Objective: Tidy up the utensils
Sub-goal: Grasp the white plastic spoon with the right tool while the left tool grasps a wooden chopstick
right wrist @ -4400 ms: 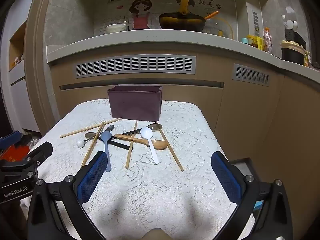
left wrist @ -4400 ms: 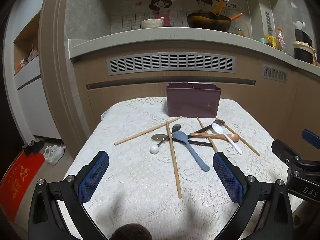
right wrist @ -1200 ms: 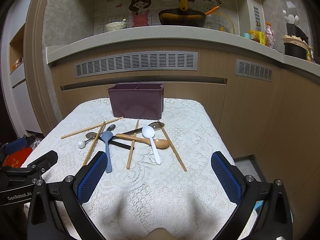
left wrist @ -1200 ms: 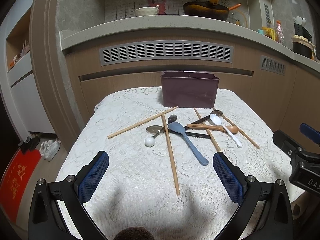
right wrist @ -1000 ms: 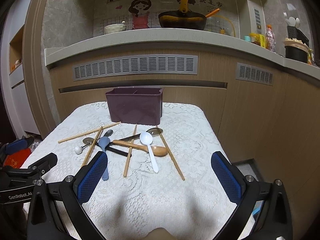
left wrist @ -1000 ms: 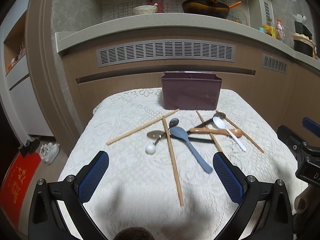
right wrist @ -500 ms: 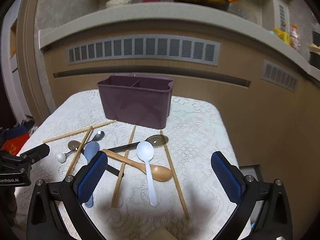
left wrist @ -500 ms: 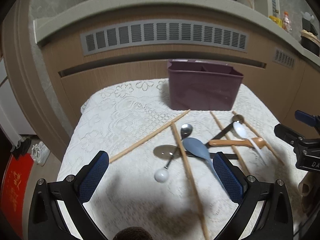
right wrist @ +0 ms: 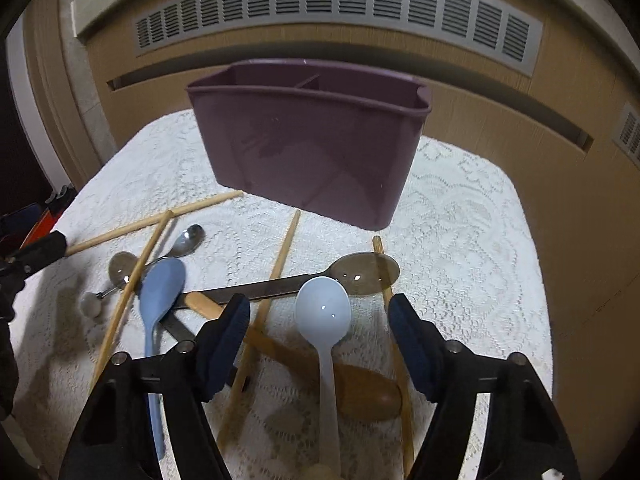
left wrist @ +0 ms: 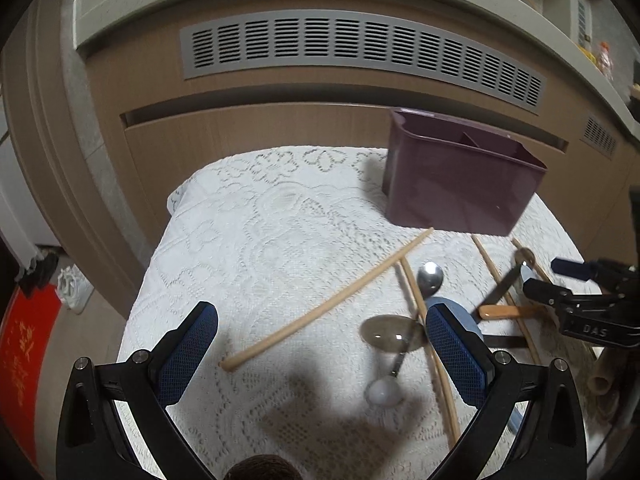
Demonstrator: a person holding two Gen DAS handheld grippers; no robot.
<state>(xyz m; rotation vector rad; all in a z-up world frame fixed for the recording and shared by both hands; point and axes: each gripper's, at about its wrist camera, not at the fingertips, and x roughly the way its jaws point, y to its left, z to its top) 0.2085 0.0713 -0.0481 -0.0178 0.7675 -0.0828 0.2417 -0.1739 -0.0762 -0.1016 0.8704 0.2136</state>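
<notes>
A purple divided utensil holder (left wrist: 460, 184) (right wrist: 308, 140) stands at the back of the lace-covered table (left wrist: 256, 248). Loose utensils lie in front of it. My left gripper (left wrist: 320, 356) is open, low over a wooden chopstick (left wrist: 328, 300), with a clear spoon with a white ball end (left wrist: 390, 344) by its right finger. My right gripper (right wrist: 320, 344) is open around a white plastic spoon (right wrist: 325, 320), which lies across a wooden spoon (right wrist: 360, 392). A blue spoon (right wrist: 158, 292), a dark-handled clear spoon (right wrist: 360, 272), a small metal spoon (right wrist: 186, 240) and several chopsticks lie nearby.
Wooden cabinets with a grey vent (left wrist: 360, 52) rise right behind the table. The table drops off on the left to the floor, where a red mat (left wrist: 20, 352) lies. The right gripper shows at the right edge of the left wrist view (left wrist: 580, 308).
Both grippers have moved forward and down toward the utensils. The left now hovers over the leftmost chopstick; the right now straddles the white spoon. Both stay open.
</notes>
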